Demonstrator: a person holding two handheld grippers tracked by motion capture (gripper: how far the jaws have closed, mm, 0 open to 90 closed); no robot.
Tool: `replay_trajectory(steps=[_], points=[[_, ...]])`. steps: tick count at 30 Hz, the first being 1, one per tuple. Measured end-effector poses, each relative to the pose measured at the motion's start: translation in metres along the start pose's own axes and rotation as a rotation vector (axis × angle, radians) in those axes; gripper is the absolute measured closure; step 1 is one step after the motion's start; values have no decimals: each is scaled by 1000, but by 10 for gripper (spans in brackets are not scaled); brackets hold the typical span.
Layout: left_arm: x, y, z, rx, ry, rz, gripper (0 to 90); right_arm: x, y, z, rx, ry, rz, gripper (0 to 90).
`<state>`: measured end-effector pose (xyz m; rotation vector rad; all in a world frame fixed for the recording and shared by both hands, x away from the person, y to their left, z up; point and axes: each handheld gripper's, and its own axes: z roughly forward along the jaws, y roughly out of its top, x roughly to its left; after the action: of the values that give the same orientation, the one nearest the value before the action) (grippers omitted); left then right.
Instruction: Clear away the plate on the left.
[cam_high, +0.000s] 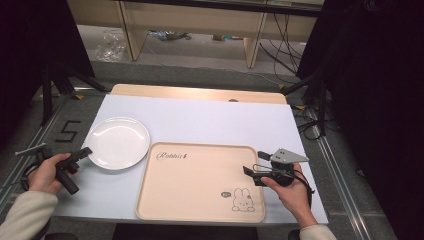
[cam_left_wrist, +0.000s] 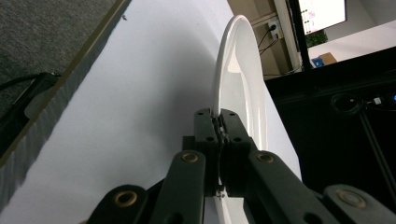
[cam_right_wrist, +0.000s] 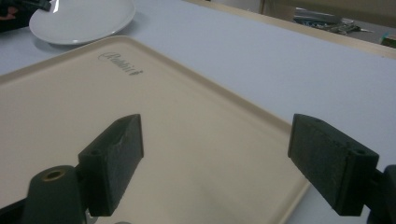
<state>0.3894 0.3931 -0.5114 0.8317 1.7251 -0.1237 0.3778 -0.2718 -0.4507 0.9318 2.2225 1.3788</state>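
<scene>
A round white plate (cam_high: 117, 142) lies on the white table, left of a beige tray (cam_high: 200, 182) printed with a rabbit and the word Rabbit. My left gripper (cam_high: 86, 151) is shut on the plate's near-left rim. In the left gripper view the pads (cam_left_wrist: 219, 123) pinch the thin rim of the plate (cam_left_wrist: 236, 70). My right gripper (cam_high: 255, 162) hovers open over the tray's right edge. Its jaws (cam_right_wrist: 219, 140) stand wide apart above the tray (cam_right_wrist: 140, 121) with nothing between them. The plate (cam_right_wrist: 81, 21) lies beyond the tray's far corner.
The white table sheet (cam_high: 215, 120) has bare room behind the tray. A wooden strip (cam_high: 200, 93) runs along the far edge. Black stand legs (cam_high: 55, 85) and cables (cam_high: 310, 125) are on the floor at both sides.
</scene>
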Motion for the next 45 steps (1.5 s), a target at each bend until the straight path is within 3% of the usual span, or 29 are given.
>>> replay_trajectory(steps=[2, 3, 6, 9, 22, 29, 30, 31, 45], points=[[-2, 0, 0, -9, -14, -8, 870, 0, 0, 0, -2, -2, 0, 190], [-3, 0, -1, -12, 15, -12, 870, 0, 0, 0, 0, 1, -1, 190], [-2, 0, -1, -11, -42, -20, 866, -1, 0, 0, -4, -12, -15, 190], [-4, 0, -1, -9, -12, -15, 867, -1, 0, -1, -4, -12, -15, 190], [-9, -1, -5, -26, -49, -26, 868, -1, 0, -1, -4, -12, -13, 191], [-12, -4, -4, -18, -77, -37, 868, 0, 0, -2, -3, -16, 5, 190], [-13, -5, -4, -15, -77, -37, 868, 0, -1, 0, -30, -14, 9, 190], [-13, -5, -4, -11, -77, -37, 868, 0, 0, -2, -4, -25, 4, 191], [-23, -10, -1, 12, -104, -33, 868, -1, 0, -3, -19, -20, -10, 191]])
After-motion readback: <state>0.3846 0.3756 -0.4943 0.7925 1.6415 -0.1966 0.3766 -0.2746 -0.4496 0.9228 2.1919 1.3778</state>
